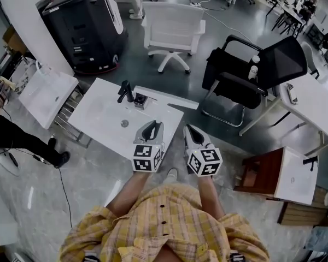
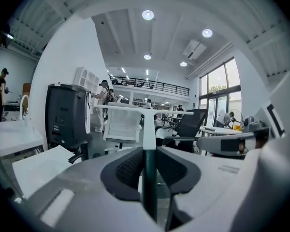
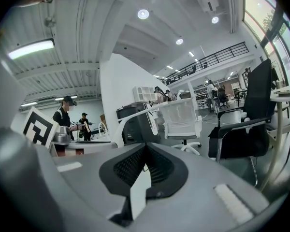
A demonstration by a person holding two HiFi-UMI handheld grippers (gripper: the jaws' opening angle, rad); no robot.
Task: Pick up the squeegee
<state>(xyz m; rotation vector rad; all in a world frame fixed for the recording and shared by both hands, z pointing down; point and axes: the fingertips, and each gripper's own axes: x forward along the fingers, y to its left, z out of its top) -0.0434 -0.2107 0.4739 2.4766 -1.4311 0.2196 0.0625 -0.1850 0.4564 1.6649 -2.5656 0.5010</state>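
The squeegee has a dark green handle point(image 2: 149, 187) and a long white blade point(image 2: 145, 109) across its top. My left gripper point(image 2: 148, 151) is shut on that handle, and the blade stands beyond the jaws, level and off the surface. In the head view the blade point(image 1: 167, 97) lies over the far right edge of the white sink top point(image 1: 98, 121), just ahead of the left gripper point(image 1: 152, 125). My right gripper point(image 1: 192, 131) hangs beside it at the sink top's right edge. Its jaws point(image 3: 145, 149) are together with nothing held.
A black faucet point(image 1: 124, 91), a small dark fitting point(image 1: 140, 100) and a drain point(image 1: 124, 123) sit on the sink top. Around it stand a white chair point(image 1: 172, 29), a black chair point(image 1: 251, 72), a black machine point(image 1: 82, 23), another white basin point(image 1: 44, 94) and a wooden cabinet point(image 1: 262, 173).
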